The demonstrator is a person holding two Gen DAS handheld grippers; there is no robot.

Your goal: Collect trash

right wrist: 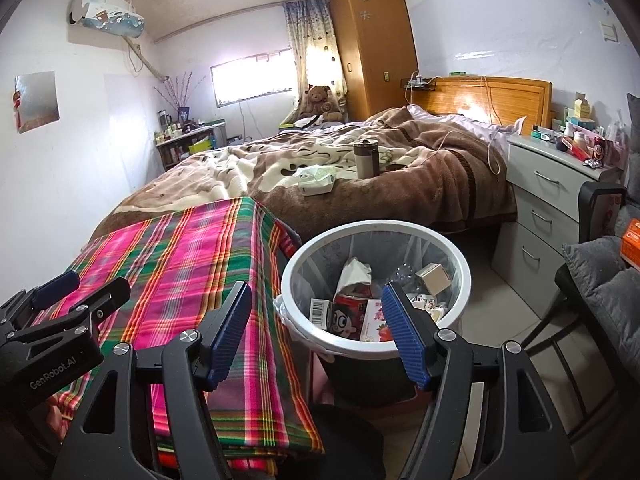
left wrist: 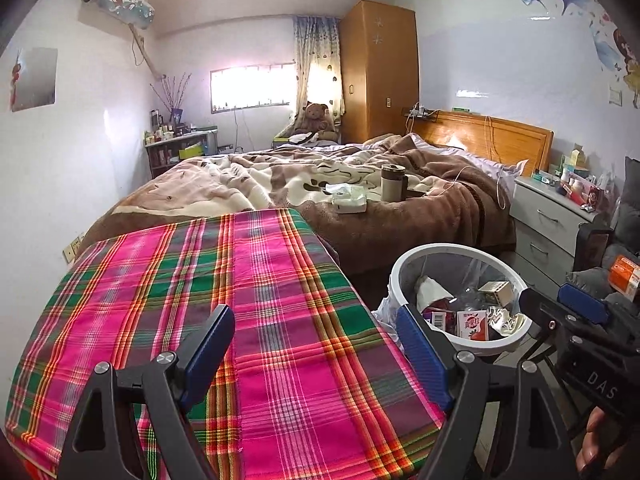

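A white-rimmed trash bin [left wrist: 452, 247] [right wrist: 372, 226] with a clear liner stands on the floor to the right of a table covered in pink and green plaid cloth [left wrist: 280, 300] [right wrist: 180, 260]. Inside the bin lie a red can [right wrist: 348, 316], a strawberry carton [right wrist: 376, 320], crumpled tissue [right wrist: 356, 270] and a small box [right wrist: 434, 276]. My left gripper [left wrist: 314, 316] [right wrist: 94, 284] hangs open over the plaid cloth with nothing between its fingers. My right gripper [right wrist: 317, 292] [left wrist: 556, 298] is open above the bin's near rim, and it too holds nothing.
Beyond the table is a bed [left wrist: 400, 232] with a brown blanket, a tissue pack [right wrist: 316, 180] and a tumbler [right wrist: 366, 160] on it. A grey nightstand [right wrist: 548, 184] crowded with small items stands at the right. A chair with a grey cushion [right wrist: 600, 280] is close on the right.
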